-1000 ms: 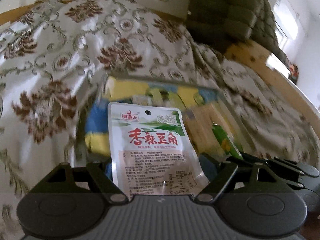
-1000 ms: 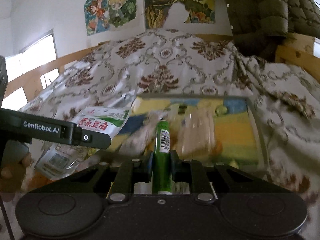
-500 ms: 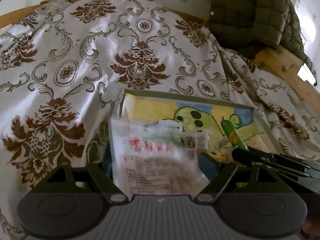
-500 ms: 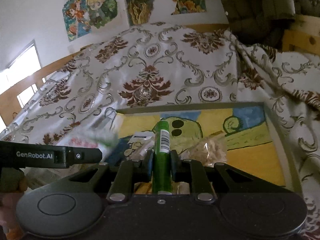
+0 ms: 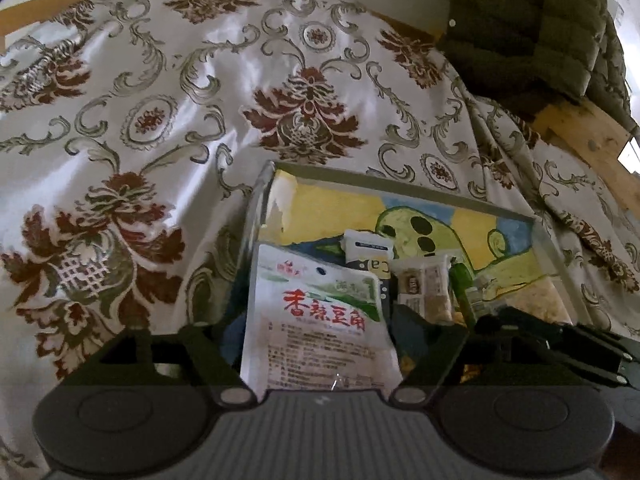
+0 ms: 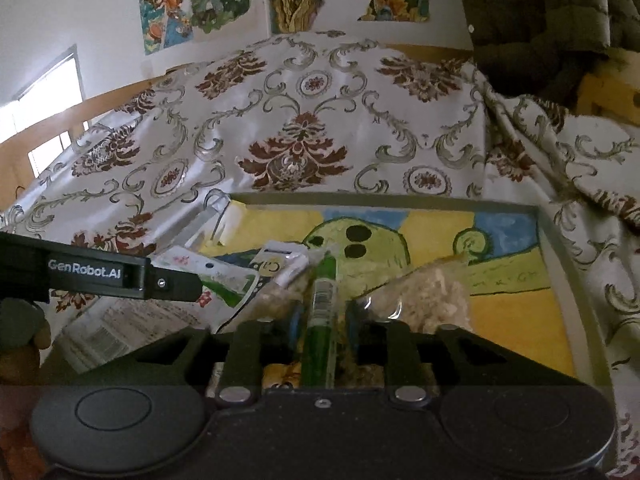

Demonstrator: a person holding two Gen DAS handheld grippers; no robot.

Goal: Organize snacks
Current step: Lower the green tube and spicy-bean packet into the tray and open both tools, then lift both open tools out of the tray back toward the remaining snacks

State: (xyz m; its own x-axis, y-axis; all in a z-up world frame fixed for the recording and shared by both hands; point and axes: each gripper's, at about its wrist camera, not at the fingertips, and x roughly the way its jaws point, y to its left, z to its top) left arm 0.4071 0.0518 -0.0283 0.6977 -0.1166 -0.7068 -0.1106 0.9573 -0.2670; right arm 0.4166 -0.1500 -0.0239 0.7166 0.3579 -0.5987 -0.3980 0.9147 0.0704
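A white bedspread [image 5: 200, 92] with maroon florals and grey-green scrolls carries a tray [image 6: 516, 320] painted yellow, blue and green with black dots, a white pouch [image 5: 320, 320] lettered red, a green stick [image 6: 320, 312], and an olive quilted jacket [image 5: 532, 28].

Glossy plastic snack pouch [image 5: 320, 320], satiny patterned cloth [image 5: 160, 100], bare wooden frame [image 5: 588, 136].

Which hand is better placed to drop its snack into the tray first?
Probably the right. Its tool, jaws opening, has the green stick well inside the tray. The left tool with the white packet, also opening, sits nearer the tray's left edge.
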